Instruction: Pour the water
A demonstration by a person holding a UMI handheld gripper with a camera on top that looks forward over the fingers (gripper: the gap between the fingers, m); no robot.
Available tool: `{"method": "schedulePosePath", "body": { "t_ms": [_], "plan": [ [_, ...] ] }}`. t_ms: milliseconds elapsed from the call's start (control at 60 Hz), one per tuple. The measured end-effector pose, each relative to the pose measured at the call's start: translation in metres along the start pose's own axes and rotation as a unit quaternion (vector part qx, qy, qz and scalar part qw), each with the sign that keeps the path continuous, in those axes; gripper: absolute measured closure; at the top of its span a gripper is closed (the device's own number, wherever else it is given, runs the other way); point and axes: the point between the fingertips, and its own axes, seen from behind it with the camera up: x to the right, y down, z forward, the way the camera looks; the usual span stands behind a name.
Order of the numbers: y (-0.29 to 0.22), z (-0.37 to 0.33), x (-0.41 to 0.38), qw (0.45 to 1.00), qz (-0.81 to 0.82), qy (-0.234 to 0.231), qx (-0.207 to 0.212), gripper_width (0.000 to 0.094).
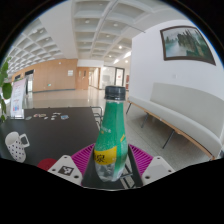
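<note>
Gripper (107,168) is level, pointing straight ahead over a dark table (60,128) — fingers come in low from either side, pink pads (76,160) facing inward. Bottle (112,135) stands upright between them, lower body clamped: both pads look pressed against its sides, so I read it as grasped.

Bottle: green plastic, dark cap (115,93) on, yellow label (103,153) on the near side. Label print too small to read. Its base is hidden behind the fingers, so can't tell whether it rests on the table or is lifted off it.

To the left of the fingers, on the table, a white cup (16,144) with a dotted pattern — only partly visible, cut off by the view's border. Can't see inside it. A bit of green plant (6,82) shows above it, also cut off.

Table surface carries white printed markings (50,117) beyond the cup, not legible.

Beyond: a long hall with a grid ceiling (95,25), a white wall on the right with a framed picture (186,44), a bench or low table (175,115) below it.
</note>
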Motion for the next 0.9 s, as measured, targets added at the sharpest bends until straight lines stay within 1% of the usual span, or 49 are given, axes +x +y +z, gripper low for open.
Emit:
{"method": "schedulePosePath", "body": {
  "t_ms": [17,33,67,117,200,250,267,383,467,517,617,683,750,817,900],
  "plan": [
    [-0.001,0.002,-0.002,1.0,-0.002,-0.004,0.002,0.0327],
    [-0.002,0.003,-0.004,1.0,-0.004,-0.006,0.002,0.0379],
    [-0.004,0.006,-0.005,1.0,-0.008,-0.006,0.008,0.0388],
    [-0.005,0.008,-0.011,1.0,-0.015,-0.012,0.01,0.0426],
    [-0.004,0.008,-0.012,1.0,-0.011,-0.011,0.004,0.049],
    [-0.004,0.005,-0.006,1.0,-0.017,0.004,0.004,0.0511],
    [-0.005,0.003,-0.004,1.0,-0.021,0.008,0.004,0.0531],
    [-0.029,-0.011,0.005,0.997,-0.062,0.047,0.02,0.0532],
    [-0.065,-0.027,0.016,0.987,-0.119,0.099,0.042,0.053],
    [-0.095,-0.037,0.025,0.973,-0.173,0.135,0.065,0.0531],
    [-0.16,-0.065,0.021,0.92,-0.31,0.209,0.121,0.0531],
    [-0.204,-0.083,0.0,0.87,-0.401,0.237,0.162,0.0531],
    [-0.236,-0.094,-0.036,0.813,-0.488,0.249,0.2,0.053],
    [-0.259,-0.103,-0.076,0.746,-0.573,0.25,0.231,0.0531],
    [-0.267,-0.105,-0.135,0.644,-0.675,0.242,0.266,0.053]
  ]
}}
